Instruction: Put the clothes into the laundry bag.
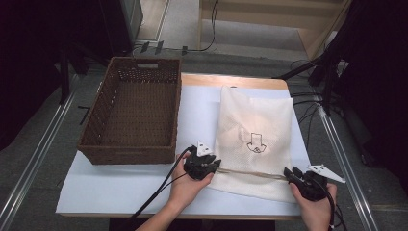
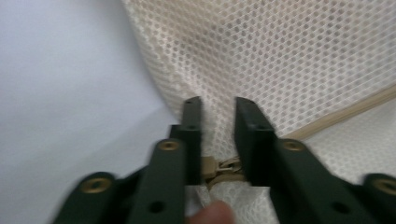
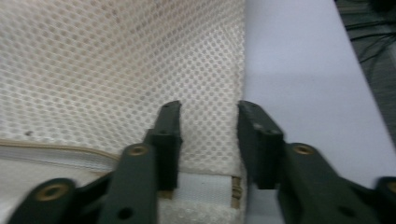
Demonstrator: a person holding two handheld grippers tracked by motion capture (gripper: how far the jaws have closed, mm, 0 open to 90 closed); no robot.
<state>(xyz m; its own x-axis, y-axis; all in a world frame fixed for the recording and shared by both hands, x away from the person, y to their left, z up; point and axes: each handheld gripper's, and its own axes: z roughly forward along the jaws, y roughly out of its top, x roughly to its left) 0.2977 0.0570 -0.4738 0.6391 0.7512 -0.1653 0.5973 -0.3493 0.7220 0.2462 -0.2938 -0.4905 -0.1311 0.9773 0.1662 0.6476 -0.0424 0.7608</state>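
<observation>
On the white table cover [image 1: 120,185], right of your brown wicker basket [image 1: 132,113], lies the white mesh laundry bag [image 1: 255,130], its tan zipper [image 1: 250,173] running across the near end. Your left gripper [image 1: 211,166] sits at the bag's near-left corner, jaws narrowly parted around the zipper pull [image 2: 222,170], mesh between them. Your right gripper [image 1: 291,174] straddles the near-right corner; I cannot tell whether its narrowly parted jaws pinch the mesh.

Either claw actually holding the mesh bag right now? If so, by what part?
Cannot tell. The left claw straddles the zipper pull of the mesh bag; the right claw straddles its other corner. Gaps show beside the jaws.
</observation>
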